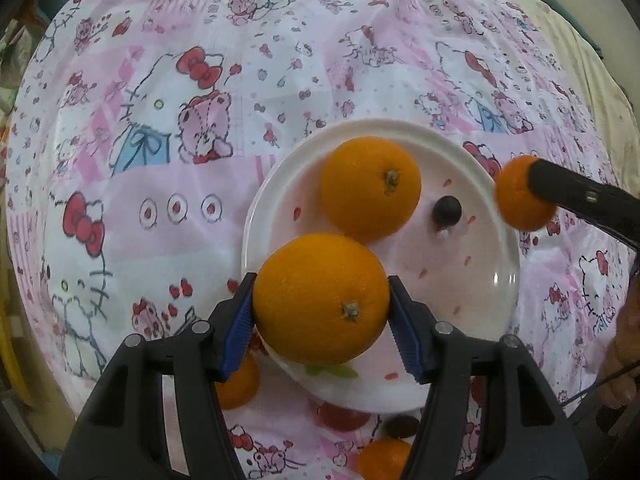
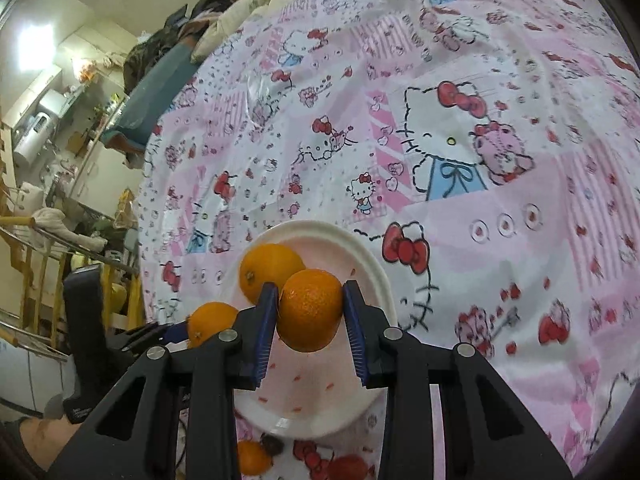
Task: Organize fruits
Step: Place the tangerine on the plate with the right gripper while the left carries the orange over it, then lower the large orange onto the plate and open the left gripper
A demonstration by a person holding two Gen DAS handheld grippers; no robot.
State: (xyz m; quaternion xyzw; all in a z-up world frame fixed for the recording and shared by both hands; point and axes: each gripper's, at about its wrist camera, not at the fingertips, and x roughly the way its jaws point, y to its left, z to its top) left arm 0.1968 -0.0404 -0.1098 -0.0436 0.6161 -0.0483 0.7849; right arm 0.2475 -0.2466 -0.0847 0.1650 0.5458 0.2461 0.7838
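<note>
A white plate [image 1: 496, 248] lies on the pink Hello Kitty cloth. One orange [image 1: 370, 188] rests on it beside a small dark fruit [image 1: 447, 210]. My left gripper [image 1: 321, 312] is shut on a large orange [image 1: 320, 298] above the plate's near rim. My right gripper [image 2: 310, 312] is shut on a smaller orange [image 2: 310, 310] over the plate [image 2: 372, 264]; it shows in the left wrist view [image 1: 524, 194] at the plate's right edge. The right wrist view shows the plated orange [image 2: 270, 266] and the left gripper's orange [image 2: 210, 320].
On the cloth near the plate's front edge lie more oranges [image 1: 238, 380] [image 1: 384, 458], a red fruit [image 1: 342, 416] and a dark fruit [image 1: 402, 426]. A green leaf [image 1: 332, 370] lies on the plate. Beyond the bed's left edge stand a railing and room clutter [image 2: 60, 240].
</note>
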